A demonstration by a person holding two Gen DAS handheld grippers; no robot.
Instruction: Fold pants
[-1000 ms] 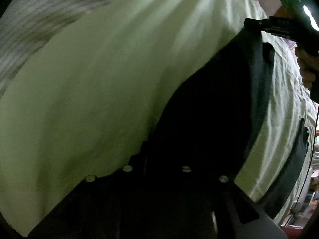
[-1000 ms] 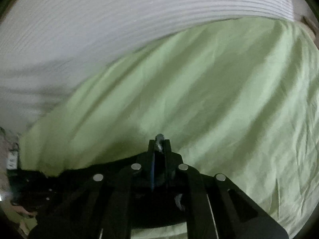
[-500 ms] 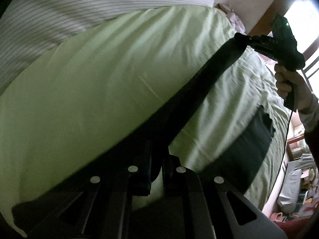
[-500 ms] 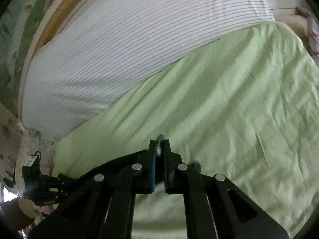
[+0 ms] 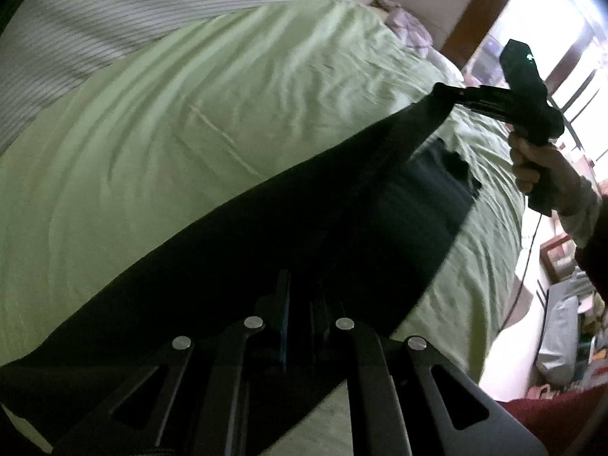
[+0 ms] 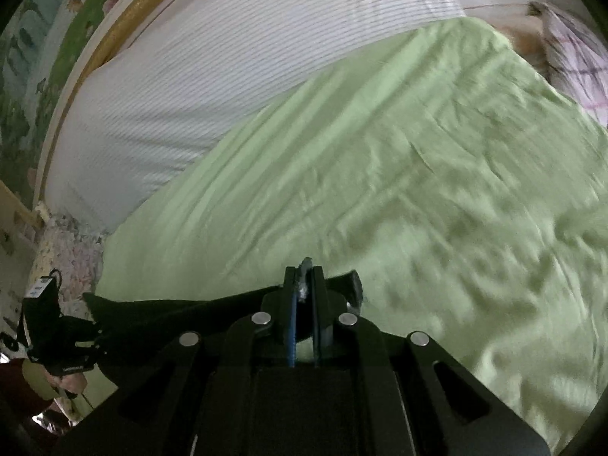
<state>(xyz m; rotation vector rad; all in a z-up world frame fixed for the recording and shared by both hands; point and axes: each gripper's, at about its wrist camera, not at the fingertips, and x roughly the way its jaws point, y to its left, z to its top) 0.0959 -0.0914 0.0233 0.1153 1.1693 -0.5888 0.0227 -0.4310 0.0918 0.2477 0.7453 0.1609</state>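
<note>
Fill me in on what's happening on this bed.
A person is folding dark pants over a green bedsheet, with a handheld gripper in each hand. The left gripper and the right gripper each have their jaws shut on an end of the pants, so the cloth hangs stretched between them above the bed. Another part of the pants lies on the sheet. No fold is laid down yet.

Dim, motion-blurred, fisheye-warped edges, blown-out window (image 5: 577, 60)
</note>
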